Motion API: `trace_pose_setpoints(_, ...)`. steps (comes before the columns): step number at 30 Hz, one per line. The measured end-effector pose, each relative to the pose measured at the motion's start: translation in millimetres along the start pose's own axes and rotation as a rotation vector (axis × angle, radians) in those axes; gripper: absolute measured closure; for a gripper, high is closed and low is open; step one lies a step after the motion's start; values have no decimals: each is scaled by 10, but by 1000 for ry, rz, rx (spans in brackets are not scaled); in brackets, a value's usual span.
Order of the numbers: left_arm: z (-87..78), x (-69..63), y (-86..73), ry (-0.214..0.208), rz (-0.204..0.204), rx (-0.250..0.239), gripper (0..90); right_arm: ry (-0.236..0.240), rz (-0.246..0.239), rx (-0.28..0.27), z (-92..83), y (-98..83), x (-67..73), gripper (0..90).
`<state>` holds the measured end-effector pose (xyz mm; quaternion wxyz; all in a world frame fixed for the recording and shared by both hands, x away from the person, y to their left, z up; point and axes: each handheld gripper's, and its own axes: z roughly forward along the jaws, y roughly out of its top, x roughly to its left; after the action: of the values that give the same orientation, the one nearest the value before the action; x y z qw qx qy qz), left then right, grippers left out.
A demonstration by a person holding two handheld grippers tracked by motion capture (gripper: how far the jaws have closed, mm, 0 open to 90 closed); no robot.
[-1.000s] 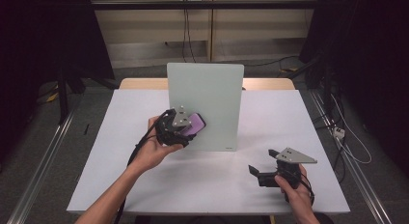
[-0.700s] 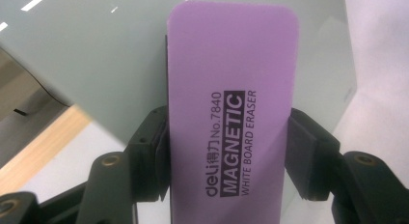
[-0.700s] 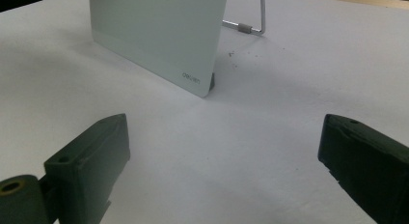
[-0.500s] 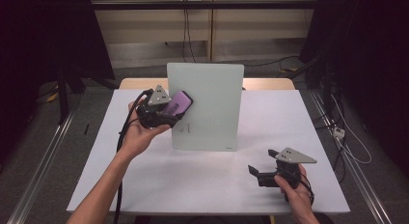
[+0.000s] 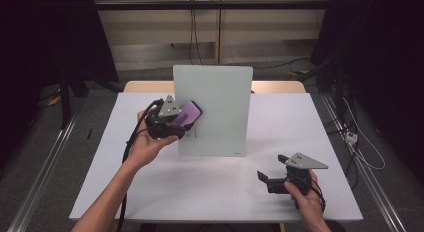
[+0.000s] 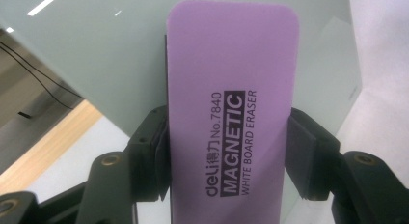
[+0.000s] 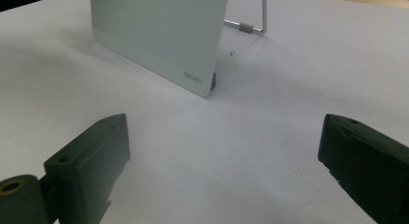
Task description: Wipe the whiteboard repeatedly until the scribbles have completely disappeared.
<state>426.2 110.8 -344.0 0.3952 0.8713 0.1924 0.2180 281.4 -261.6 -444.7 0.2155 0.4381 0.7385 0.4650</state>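
A purple magnetic whiteboard eraser (image 5: pixel 190 113) (image 6: pixel 231 113) sits between the jaws of my left gripper (image 5: pixel 182 123) (image 6: pixel 226 151), which is shut on its long sides. It is held up at the left edge of the upright white board (image 5: pixel 220 107) (image 6: pixel 96 55) (image 7: pixel 159 35), at mid height. Whether the eraser touches the board I cannot tell. My right gripper (image 5: pixel 263 179) (image 7: pixel 222 151) rests low on the table at the front right, open and holding nothing, pointing toward the board's lower right corner.
The board stands on a wire stand (image 7: pixel 251 26) in the middle of the white table (image 5: pixel 300 122). Black cables trail from both grippers. Dark floor, rails and cables surround the table.
My left gripper has carried the eraser up and to the left along the board's left edge. The right gripper has stayed where it was.
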Motion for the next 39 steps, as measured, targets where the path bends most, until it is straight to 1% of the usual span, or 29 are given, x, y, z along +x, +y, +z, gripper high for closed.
trace_pose_setpoints(1, 12, -23, -8, 3, -11, -4, 407, 0, -1, 0, 0, 0, 1, 39)
trace_pose_setpoints(3, 26, -41, -20, 0, 9, 13, 408, 1, -1, 0, 0, 0, 1, 39)
trace_pose_setpoints(4, 42, -62, -27, 1, 1, 4, 407, 0, -1, 0, 0, 0, 2, 39)
trace_pose_setpoints(5, 53, -80, -33, -3, 10, 16, 408, 0, -1, 0, 0, 0, 2, 39)
trace_pose_setpoints(7, 75, -111, -42, -1, 16, 25, 408, 1, -1, 0, 0, 0, 2, 39)
trace_pose_setpoints(8, 82, -123, -44, -7, 28, 38, 407, 1, -2, 0, 0, 1, 2, 39)
trace_pose_setpoints(9, 93, -134, -49, -2, 28, 36, 408, 1, -3, 0, 0, 1, 3, 39)
trace_pose_setpoints(10, 92, -139, -53, -10, 31, 51, 407, 1, -3, -1, 0, 0, 3, 39)
trace_pose_setpoints(11, 112, -153, -63, -15, 35, 43, 408, 2, -2, -1, -1, 0, 3, 39)
trace_pose_setpoints(17, 175, -227, -98, -26, 62, 70, 407, 3, -1, 2, 2, 1, 5, 39)
trace_pose_setpoints(21, 231, -274, -136, -64, 68, 90, 407, 7, -4, -3, 1, 3, 9, 39)
trace_pose_setpoints(22, 245, -286, -147, -65, 66, 89, 407, 8, -4, -4, 0, 3, 9, 39)
trace_pose_setpoints(23, 259, -300, -157, -78, 72, 98, 407, 9, -3, -3, -1, 3, 9, 39)
trace_pose_setpoints(24, 271, -318, -163, -74, 81, 107, 407, 9, -4, -5, -2, 3, 9, 39)
trace_pose_setpoints(26, 300, -353, -169, -80, 89, 117, 407, 9, -6, -4, -2, 2, 7, 39)
trace_pose_setpoints(27, 308, -363, -171, -86, 93, 125, 407, 10, -4, -4, -1, 3, 7, 39)
trace_pose_setpoints(28, 324, -374, -174, -103, 103, 136, 407, 9, -5, -4, -1, 3, 7, 39)
trace_pose_setpoints(29, 342, -393, -180, -97, 108, 138, 407, 10, -6, -3, -1, 4, 8, 39)
trace_pose_setpoints(30, 354, -402, -182, -102, 117, 143, 407, 11, -6, -3, -1, 4, 9, 39)
trace_pose_setpoints(31, 361, -409, -183, -109, 118, 148, 407, 11, -7, -5, -1, 4, 9, 39)
trace_pose_setpoints(32, 375, -424, -190, -121, 109, 151, 407, 11, -7, -7, -2, 4, 9, 39)
trace_pose_setpoints(33, 384, -430, -194, -123, 121, 162, 407, 12, -6, -9, -5, 5, 11, 39)
trace_pose_setpoints(34, 403, -455, -207, -119, 117, 157, 407, 11, -6, -11, -7, 6, 12, 39)
trace_pose_setpoints(36, 430, -484, -213, -137, 126, 172, 407, 12, -6, -10, -6, 6, 12, 39)
trace_pose_setpoints(38, 458, -515, -220, -132, 136, 176, 407, 13, -8, -11, -6, 7, 13, 39)
trace_pose_setpoints(39, 461, -520, -219, -139, 137, 181, 407, 13, -10, -11, -6, 7, 13, 39)
